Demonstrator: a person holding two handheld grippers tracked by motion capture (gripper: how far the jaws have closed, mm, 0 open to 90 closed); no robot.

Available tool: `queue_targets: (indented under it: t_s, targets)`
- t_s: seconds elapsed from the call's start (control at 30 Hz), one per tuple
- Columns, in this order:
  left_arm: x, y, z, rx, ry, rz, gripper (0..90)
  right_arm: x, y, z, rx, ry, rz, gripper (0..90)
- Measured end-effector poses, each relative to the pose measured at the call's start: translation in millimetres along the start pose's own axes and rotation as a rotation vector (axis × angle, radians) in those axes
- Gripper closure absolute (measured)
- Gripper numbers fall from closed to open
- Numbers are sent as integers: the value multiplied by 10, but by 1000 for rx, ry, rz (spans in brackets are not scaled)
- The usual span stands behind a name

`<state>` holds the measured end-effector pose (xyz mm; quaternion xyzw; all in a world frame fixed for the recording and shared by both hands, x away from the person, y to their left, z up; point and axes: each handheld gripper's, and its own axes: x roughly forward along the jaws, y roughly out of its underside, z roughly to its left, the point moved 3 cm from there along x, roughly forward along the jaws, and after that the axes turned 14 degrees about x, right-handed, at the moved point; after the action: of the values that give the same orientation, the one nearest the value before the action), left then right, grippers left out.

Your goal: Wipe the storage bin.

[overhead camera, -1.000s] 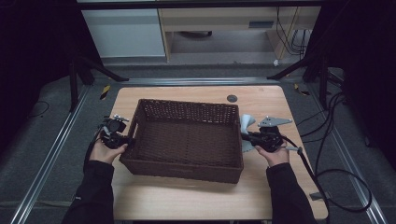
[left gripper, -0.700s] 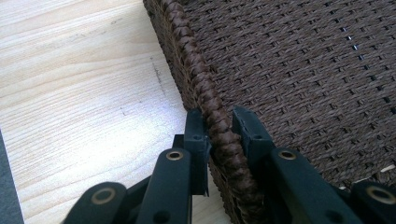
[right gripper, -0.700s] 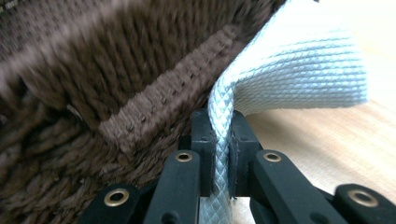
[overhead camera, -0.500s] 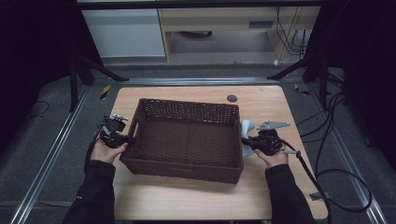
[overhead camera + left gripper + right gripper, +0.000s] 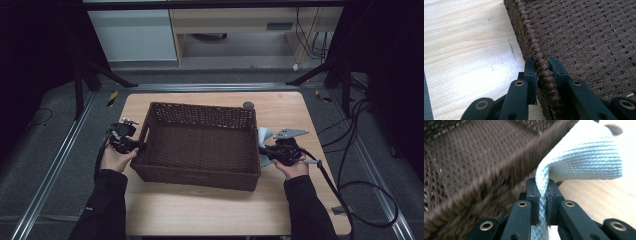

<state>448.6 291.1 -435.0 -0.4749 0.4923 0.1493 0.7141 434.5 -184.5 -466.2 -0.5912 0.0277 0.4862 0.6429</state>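
Note:
A dark brown woven basket [image 5: 200, 108] stands on the wooden table [image 5: 210, 210]. My left gripper [image 5: 137, 146] is at its left side, and its jaws have just been closing on the braided rim [image 5: 529, 37]. In the left gripper view the left gripper [image 5: 543, 67] has one pad outside the wall and one inside. My right gripper [image 5: 263, 150] is at the basket's right side, shut on a pale woven strap [image 5: 263, 134]. In the right gripper view the strap [image 5: 586, 155] rises from the right gripper [image 5: 541, 187] and folds over to the right, beside the basket's wall [image 5: 474, 157].
A small dark round object [image 5: 248, 105] lies on the table behind the basket's far right corner. Cables [image 5: 360, 130] run over the floor to the right. Metal rails [image 5: 55, 165] flank the table, and a pale cabinet [image 5: 135, 35] stands behind it.

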Motion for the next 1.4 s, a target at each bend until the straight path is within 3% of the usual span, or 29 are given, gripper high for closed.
queue_targets:
  t_s: [0.17,0.27,0.43,0.53,0.67,0.8,1.17,1.27,1.4]
  targets:
    - [14,-18,21,3,2,0,771,157,107,-48,18,13,66,841]
    - [12,-17,18,12,0,-2,764,151,104,-43,20,9,69,841]
    - [-4,-5,6,23,-21,7,701,-135,-58,36,15,-29,-50,842]
    - [-24,-1,-24,39,-35,19,674,-245,-126,99,-4,-36,-83,841]
    - [-78,7,-57,50,-36,19,639,-218,-91,127,-24,-26,-57,841]
    - [-100,44,-103,69,-40,30,633,-176,-2,103,-11,-19,-27,842]
    - [-72,88,-105,37,-28,20,729,30,270,84,22,-5,74,842]
    - [-70,76,-109,35,-52,24,748,28,271,75,23,-7,74,841]
    - [-63,67,-94,23,-55,17,756,-87,178,103,22,-16,17,841]
